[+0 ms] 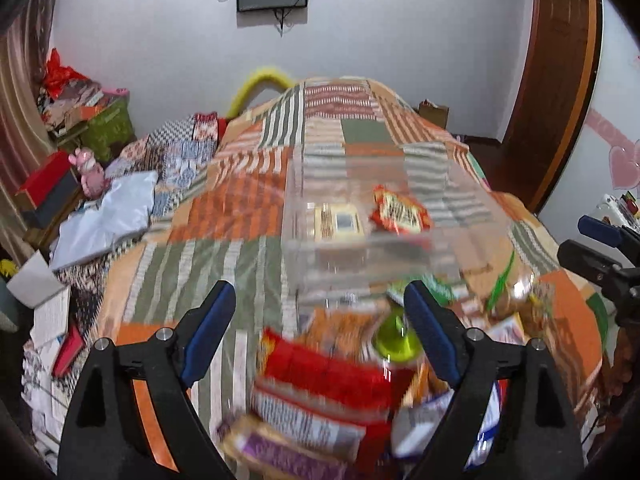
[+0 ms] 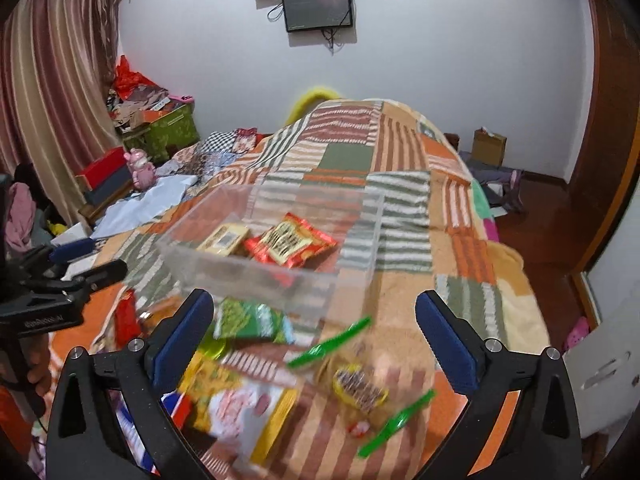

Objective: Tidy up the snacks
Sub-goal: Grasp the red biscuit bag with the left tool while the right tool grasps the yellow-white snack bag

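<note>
Both the left gripper [image 1: 320,320] and right gripper [image 2: 314,328] gape wide, holding nothing. Loose snack packets [image 2: 248,408] lie between and beneath the jaws, and the clear box [image 2: 272,276] sits just beyond, likely as their collecting place.

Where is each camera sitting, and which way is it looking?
Left wrist: sits on the left gripper, open, looking forward over snack packets to the clear box; the right gripper shows at the right edge.
Right wrist: sits on the right gripper, open, facing the same box; the left gripper shows at the left edge.
Both see the box, the red packet in it and the patchwork bedspread.
</note>
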`<state>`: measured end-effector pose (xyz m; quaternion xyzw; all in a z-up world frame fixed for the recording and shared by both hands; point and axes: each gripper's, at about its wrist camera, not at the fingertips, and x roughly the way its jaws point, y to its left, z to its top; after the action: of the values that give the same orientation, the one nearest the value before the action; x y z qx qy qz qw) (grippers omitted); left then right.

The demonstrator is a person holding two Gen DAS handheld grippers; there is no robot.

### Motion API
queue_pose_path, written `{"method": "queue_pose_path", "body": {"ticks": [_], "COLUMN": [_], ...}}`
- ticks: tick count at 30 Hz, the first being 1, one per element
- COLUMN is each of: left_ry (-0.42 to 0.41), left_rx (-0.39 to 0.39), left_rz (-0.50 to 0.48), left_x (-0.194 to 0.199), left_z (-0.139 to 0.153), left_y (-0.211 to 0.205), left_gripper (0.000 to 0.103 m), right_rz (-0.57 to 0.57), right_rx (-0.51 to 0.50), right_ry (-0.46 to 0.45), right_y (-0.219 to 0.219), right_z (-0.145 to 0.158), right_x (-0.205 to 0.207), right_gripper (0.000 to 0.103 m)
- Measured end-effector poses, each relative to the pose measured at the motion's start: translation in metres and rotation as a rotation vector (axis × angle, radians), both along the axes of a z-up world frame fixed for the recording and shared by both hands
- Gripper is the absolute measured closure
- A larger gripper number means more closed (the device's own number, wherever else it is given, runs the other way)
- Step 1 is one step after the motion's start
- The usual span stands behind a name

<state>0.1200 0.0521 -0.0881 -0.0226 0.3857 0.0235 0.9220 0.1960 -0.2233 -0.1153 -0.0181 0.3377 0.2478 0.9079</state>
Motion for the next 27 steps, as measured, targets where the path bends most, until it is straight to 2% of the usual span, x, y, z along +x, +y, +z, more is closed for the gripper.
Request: {"method": "queue_pose_path", "body": {"ticks": [9, 17, 21, 27], "left_ry": [0.047, 0.095, 0.092, 0.095], "left_rx": [0.008, -0.031, -0.034, -0.075], "left_rz": [-0.005, 0.062, 0.109, 0.168], "left_x": [-0.035, -0.043, -0.038, -0.029], "left_z": [-0.027, -0.057, -0.062, -0.074], "left_y": [-0.012, -0.012, -0.008, 0.003], "left_gripper": [0.016, 0.016, 0.016, 0.016], "right_rz": [0.05, 0.107, 0.105, 0.043], "right_rx": [0.001, 0.003, -0.003, 0.018], "right_ry": [0.049, 0.079, 0.098, 0.182], "right_y": [0.014, 0.027, 0.031, 0.023], "right_z": [-0.018, -0.03, -0.039, -0.058], "right_x": [-0.033, -0.056, -0.054, -0.035], "right_gripper": [0.002, 0.002, 0.002, 0.002]}}
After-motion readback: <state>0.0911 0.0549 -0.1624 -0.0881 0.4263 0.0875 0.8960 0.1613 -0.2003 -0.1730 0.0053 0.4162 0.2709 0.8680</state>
